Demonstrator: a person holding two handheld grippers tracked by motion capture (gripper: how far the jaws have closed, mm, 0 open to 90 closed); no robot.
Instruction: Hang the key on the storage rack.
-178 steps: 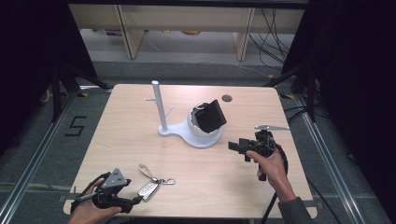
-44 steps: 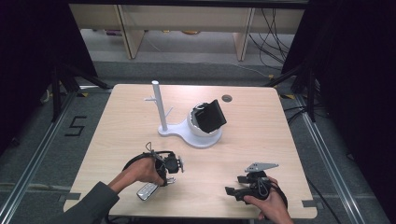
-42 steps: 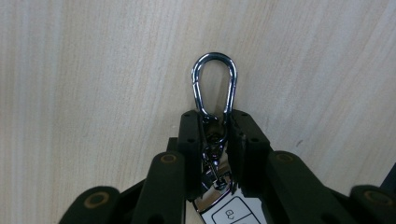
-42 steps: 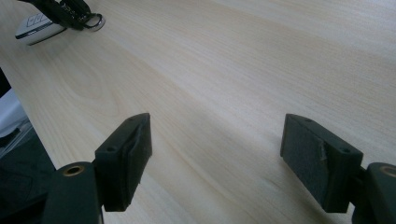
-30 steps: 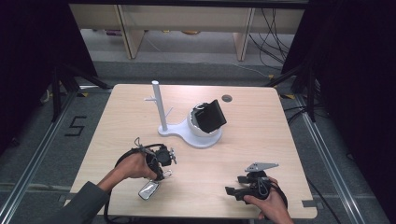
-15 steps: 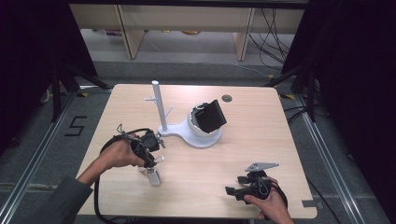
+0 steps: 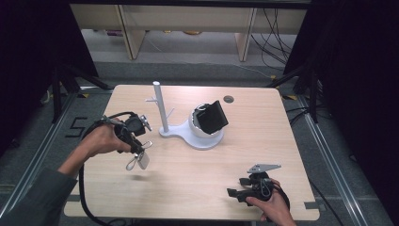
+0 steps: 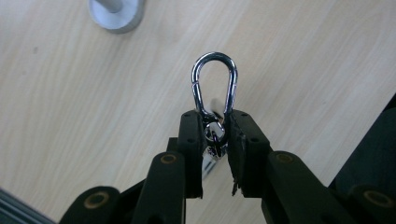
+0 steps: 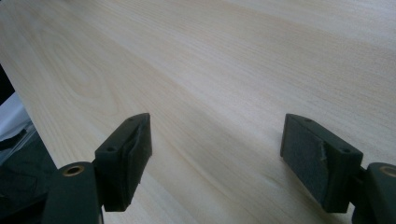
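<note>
Spreading across the middle of the high view, the pale wooden rectangular table [image 7: 188, 179] carries a white plastic stand with a tall slim post and short side pegs [image 7: 160, 109], just above centre, whose base also holds a white round cradle with a black square block tilted in it [image 7: 209, 120]. Those pegs look made for hanging, which is probably why the left gripper [image 7: 136, 143], at centre left of that view, holds a bunch of keys on a shiny silver carabiner clip [image 7: 137, 160] clear of the wood, its shadow lying below it. In the left gripper view the carabiner's loop [image 8: 214, 84] stands upright beyond the jaw tips in the middle of the frame, while the jaws are closed tight on its lower end and small ring, the rest of the bunch hanging behind them; the stand's round white foot [image 8: 115, 13] shows at upper left. The right gripper [image 7: 244, 193], at lower right of the high view, rests low near the table's front edge, seemingly parked out of the way; its own view shows its jaws wide apart with nothing between them but bare wood [image 9: 224, 70].
</note>
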